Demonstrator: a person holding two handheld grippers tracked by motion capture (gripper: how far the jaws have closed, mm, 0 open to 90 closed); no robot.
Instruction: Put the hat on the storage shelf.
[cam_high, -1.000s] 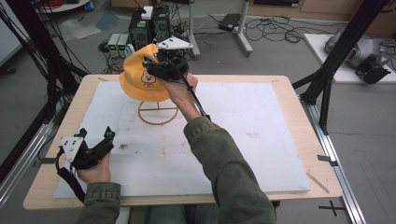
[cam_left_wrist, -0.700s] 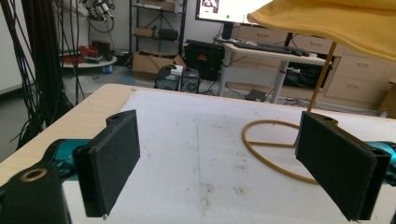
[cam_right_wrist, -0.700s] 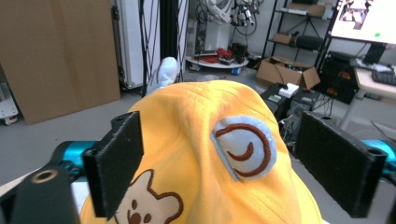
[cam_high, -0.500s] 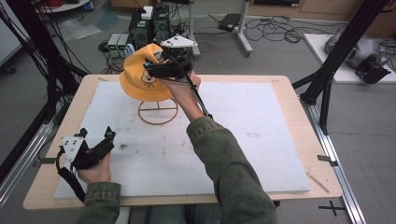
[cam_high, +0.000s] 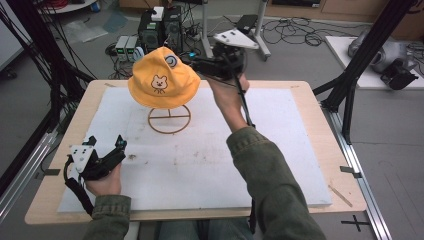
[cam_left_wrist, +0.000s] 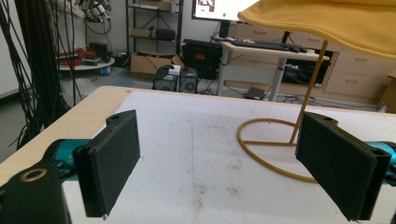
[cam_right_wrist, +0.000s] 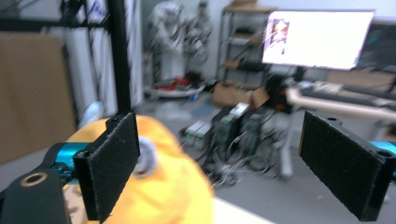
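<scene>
A yellow bucket hat (cam_high: 160, 80) with a bear face sits level on a thin gold wire stand (cam_high: 169, 119) at the far left-centre of the white board. My right gripper (cam_high: 193, 61) hovers open just right of the hat's crown, apart from it. In the right gripper view, the hat (cam_right_wrist: 159, 186) lies low and left beside the left jaw, with nothing between the jaws of the right gripper (cam_right_wrist: 219, 168). My left gripper (cam_high: 116, 151) rests open near the board's front left. Its own view has the left gripper (cam_left_wrist: 224, 172) facing the stand's ring (cam_left_wrist: 275, 144) under the hat brim (cam_left_wrist: 327, 23).
A white foam board (cam_high: 280, 150) covers the wooden table (cam_high: 320, 115). Black frame posts (cam_high: 350, 75) rise at both sides. Computer boxes and cables (cam_high: 160, 25) lie on the floor beyond the far edge. The right forearm crosses the board's middle.
The hat was tilted in my right gripper over the stand. It now sits level on the stand, and the right gripper has let go, opened and drawn away to the right.
</scene>
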